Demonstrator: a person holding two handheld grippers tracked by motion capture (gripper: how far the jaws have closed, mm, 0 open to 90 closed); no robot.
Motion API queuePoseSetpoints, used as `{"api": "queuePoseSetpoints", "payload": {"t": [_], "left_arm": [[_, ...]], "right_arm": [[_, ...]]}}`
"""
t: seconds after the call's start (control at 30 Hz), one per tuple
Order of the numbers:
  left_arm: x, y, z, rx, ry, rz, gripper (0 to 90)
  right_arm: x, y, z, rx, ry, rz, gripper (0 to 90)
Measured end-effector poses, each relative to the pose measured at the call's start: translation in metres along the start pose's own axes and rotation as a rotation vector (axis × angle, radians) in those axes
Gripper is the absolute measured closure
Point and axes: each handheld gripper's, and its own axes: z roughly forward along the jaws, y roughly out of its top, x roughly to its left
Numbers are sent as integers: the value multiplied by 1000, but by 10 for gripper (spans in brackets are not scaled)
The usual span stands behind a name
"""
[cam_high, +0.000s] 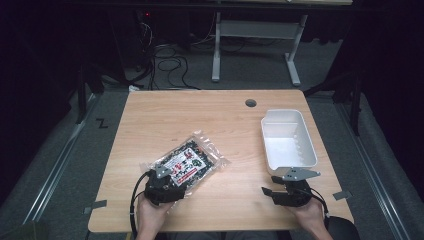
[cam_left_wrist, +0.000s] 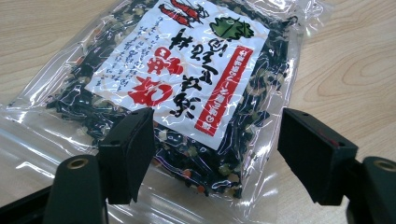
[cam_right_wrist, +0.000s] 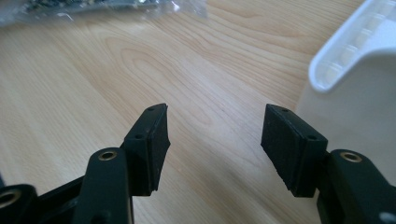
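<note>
Jaws of left gripper (cam_left_wrist: 212, 154) apart, straddling near end of clear snack packet (cam_left_wrist: 187, 79), pads not pressing it. Packet flat on wooden worktop (cam_high: 225, 110), left of centre, dark dried contents under white label with red and black print. Jaws of right gripper (cam_right_wrist: 215, 140) apart over bare wood, just beside white plastic tub (cam_high: 289, 137) at worktop's right.

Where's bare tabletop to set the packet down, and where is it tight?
Free: the far-left table beyond the packet, and the strip between packet and white bin. Tight: the near edge, where the left gripper straddles the packet's end and the right gripper sits below the bin.
</note>
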Motion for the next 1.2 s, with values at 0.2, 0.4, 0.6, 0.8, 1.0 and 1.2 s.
{"api": "queuePoseSetpoints", "payload": {"t": [0.2, 0.4, 0.6, 0.8, 1.0, 1.2], "left_arm": [[1, 0, 1, 2, 5, -2, 280], [3, 2, 0, -3, 19, -10, 274], [4, 9, -2, -10, 28, -12, 265], [8, 19, 0, 9, 52, -23, 255], [13, 27, 9, 43, 78, -27, 253], [22, 34, 19, 71, 118, -55, 237]], "right_arm": [[-1, -1, 0, 0, -3, 0, 411], [0, -2, 1, 1, -6, -10, 402], [0, -2, 0, -10, -11, -6, 393], [-2, -3, -1, -12, -18, -6, 391], [0, -4, -2, -22, -23, -6, 392], [1, -4, -2, -26, -31, -20, 392]]}}
